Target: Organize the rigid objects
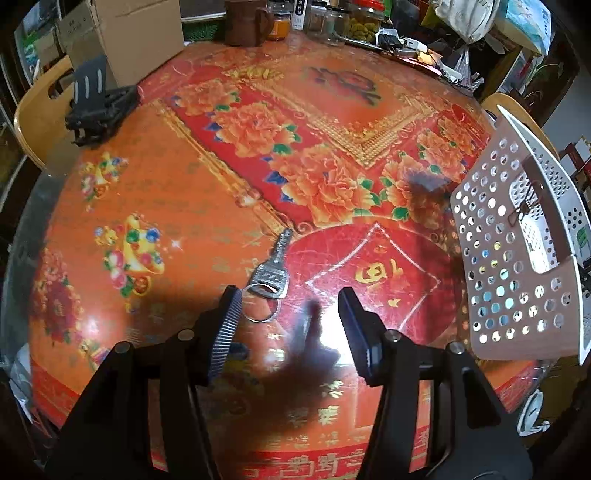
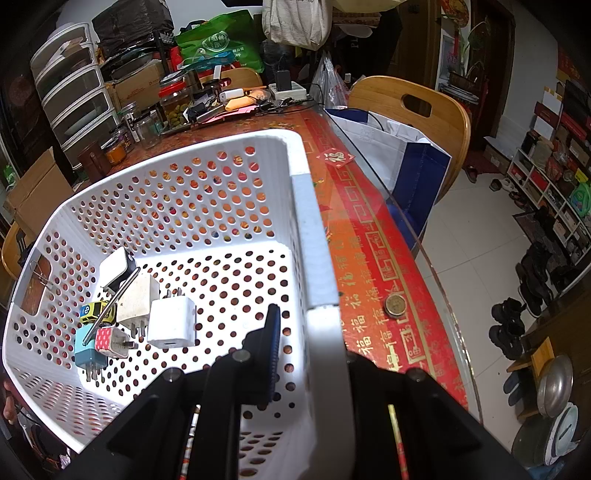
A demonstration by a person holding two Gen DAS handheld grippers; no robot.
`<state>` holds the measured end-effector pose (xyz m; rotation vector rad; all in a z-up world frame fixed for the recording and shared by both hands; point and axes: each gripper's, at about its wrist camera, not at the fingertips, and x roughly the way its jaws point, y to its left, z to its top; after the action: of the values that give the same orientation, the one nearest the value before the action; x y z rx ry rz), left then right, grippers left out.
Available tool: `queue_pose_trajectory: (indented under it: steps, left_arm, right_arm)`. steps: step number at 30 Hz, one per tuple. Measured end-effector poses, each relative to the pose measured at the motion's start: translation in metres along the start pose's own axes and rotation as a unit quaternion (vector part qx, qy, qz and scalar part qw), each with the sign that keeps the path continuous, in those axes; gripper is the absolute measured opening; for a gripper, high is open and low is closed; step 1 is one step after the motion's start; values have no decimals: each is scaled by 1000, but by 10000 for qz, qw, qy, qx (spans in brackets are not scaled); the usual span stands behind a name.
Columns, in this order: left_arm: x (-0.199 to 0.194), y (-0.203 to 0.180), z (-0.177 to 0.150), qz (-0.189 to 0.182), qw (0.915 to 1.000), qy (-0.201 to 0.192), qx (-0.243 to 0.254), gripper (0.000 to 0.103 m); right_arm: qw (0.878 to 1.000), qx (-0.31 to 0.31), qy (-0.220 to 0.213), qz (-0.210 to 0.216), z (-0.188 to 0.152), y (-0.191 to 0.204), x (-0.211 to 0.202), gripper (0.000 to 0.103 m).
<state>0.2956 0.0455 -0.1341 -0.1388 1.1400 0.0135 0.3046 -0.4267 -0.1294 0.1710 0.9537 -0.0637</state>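
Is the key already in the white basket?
No: in the left wrist view the key lies on the red tablecloth, just ahead of the open left gripper, apart from the white basket.

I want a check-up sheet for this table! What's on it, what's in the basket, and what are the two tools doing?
Surface: round table, red flowery cloth under glass.
Job's things: key with ring on table; white basket holds chargers, toy car, metal rod; coin beside basket.
Clutter: jars, brown mug, cardboard box at far edge.
Grippers: left tool open, empty, by key; right tool shut on basket rim.
Cables: power strip, wires at far edge.
Surroundings: wooden chair, shoes, shelves.
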Motion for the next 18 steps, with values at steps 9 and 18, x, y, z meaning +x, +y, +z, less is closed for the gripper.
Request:
queue_pose_trajectory:
  steps: [9, 18]
  left_arm:
    - [21, 13, 2, 219, 9995, 182, -161, 56]
    - [20, 7, 4, 74, 9996, 148, -230, 19]
  right_arm:
    - [10000, -3, 5, -3, 0, 0, 0, 13]
    - [10000, -6, 4, -4, 0, 0, 0, 13]
